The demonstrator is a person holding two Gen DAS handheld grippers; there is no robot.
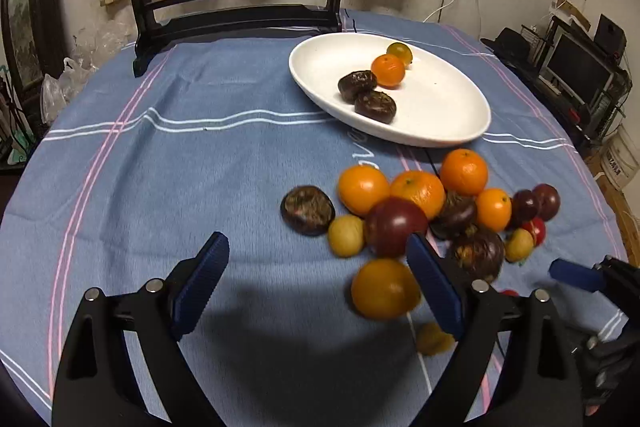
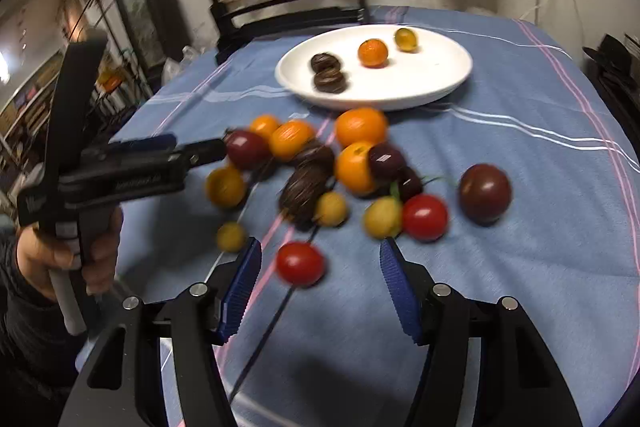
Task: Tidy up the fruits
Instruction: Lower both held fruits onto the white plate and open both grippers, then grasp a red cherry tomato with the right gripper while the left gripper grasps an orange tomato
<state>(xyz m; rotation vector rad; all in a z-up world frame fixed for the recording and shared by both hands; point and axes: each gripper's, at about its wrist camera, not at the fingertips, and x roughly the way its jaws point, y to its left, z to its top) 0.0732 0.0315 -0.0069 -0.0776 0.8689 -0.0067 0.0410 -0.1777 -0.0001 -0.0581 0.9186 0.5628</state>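
Observation:
A white oval plate [image 1: 460, 115] [image 2: 432, 83] at the back holds two dark brown fruits [image 1: 374, 105], an orange [image 1: 387, 70] and a small yellow-green fruit [image 1: 399, 53]. In front of it a loose pile [image 1: 416, 203] [image 2: 360, 163] of oranges, dark purple, yellow and red fruits lies on the blue cloth. My left gripper [image 1: 318, 247] [image 2: 188, 149] is open just before the pile, a yellow-orange fruit [image 1: 384, 289] lying inside its right finger, not pressed. My right gripper [image 2: 320, 247] is open with a red tomato [image 2: 300, 263] on the cloth between its fingers, untouched.
A dark wooden stand [image 1: 240, 15] with a round embroidered screen stands at the table's back, left of the plate. Plastic bags [image 1: 64, 83] lie past the left edge. A person's hand [image 2: 60, 255] holds the left gripper. Bare blue cloth [image 1: 180, 167] spreads to the left.

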